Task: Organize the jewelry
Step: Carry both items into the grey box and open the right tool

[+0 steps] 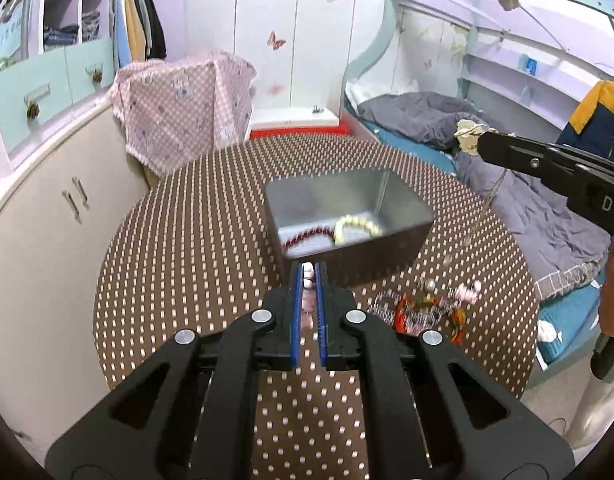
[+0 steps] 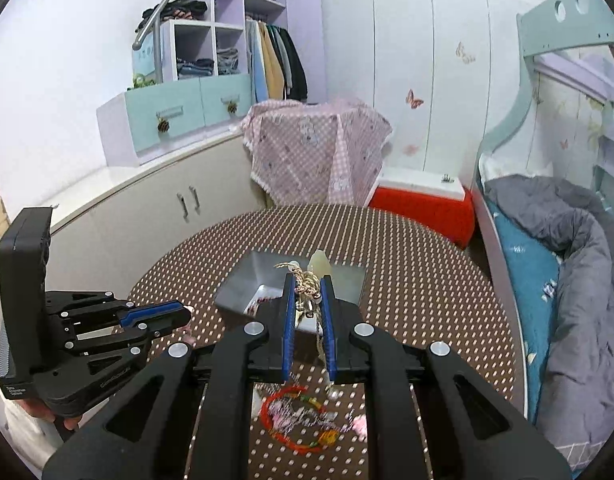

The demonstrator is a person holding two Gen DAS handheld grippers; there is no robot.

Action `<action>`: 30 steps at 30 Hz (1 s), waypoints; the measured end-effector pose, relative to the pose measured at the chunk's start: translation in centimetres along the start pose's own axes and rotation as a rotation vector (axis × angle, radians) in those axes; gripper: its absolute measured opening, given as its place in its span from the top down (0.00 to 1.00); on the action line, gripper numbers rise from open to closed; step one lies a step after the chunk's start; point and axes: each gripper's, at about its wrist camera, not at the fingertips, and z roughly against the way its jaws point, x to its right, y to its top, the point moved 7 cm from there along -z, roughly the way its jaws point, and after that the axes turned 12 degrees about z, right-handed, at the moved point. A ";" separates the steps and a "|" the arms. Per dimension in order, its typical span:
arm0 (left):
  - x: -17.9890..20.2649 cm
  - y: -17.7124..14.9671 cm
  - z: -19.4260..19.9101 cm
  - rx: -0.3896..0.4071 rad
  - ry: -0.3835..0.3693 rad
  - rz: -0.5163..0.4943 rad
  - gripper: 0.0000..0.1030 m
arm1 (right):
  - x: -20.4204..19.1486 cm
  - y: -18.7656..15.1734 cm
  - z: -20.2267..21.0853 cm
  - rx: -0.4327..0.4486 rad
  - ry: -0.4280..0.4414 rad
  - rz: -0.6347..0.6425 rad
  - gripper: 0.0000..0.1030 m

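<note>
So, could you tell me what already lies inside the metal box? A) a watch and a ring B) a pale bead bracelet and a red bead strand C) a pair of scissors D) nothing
B: the left wrist view shows a pale bead bracelet and a red bead strand on the floor of the box.

A home bedroom is shown: beyond the tool a dotted round table (image 2: 427, 280) is set, with a bunk bed (image 2: 547, 280) to its right and hung clothes (image 2: 275, 60) and cupboards (image 2: 147, 216) to its left.
</note>
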 end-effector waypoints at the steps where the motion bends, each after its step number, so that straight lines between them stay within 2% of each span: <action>1: 0.3 0.5 0.1 0.010 -0.004 -0.005 0.93 | 0.1 0.3 0.0 0.008 -0.001 0.002 0.90; 11: 2.0 4.3 -0.4 0.077 -0.033 -0.021 0.93 | 0.9 2.8 -1.2 0.055 0.002 0.027 0.90; 18: 2.1 5.4 -2.2 0.062 -0.042 -0.013 0.93 | 1.6 2.6 -3.6 0.024 0.020 0.015 0.90; 24: 2.1 5.5 -4.2 0.034 -0.042 -0.006 0.93 | 2.4 1.2 -5.9 -0.038 0.040 -0.016 0.90; 27: 1.9 5.5 -5.1 0.012 -0.041 -0.001 0.93 | 2.4 0.3 -7.1 -0.081 0.056 -0.021 0.86; 30: 1.6 5.0 -6.1 -0.028 -0.035 0.003 0.93 | 2.9 -0.7 -7.6 -0.111 0.053 -0.049 0.63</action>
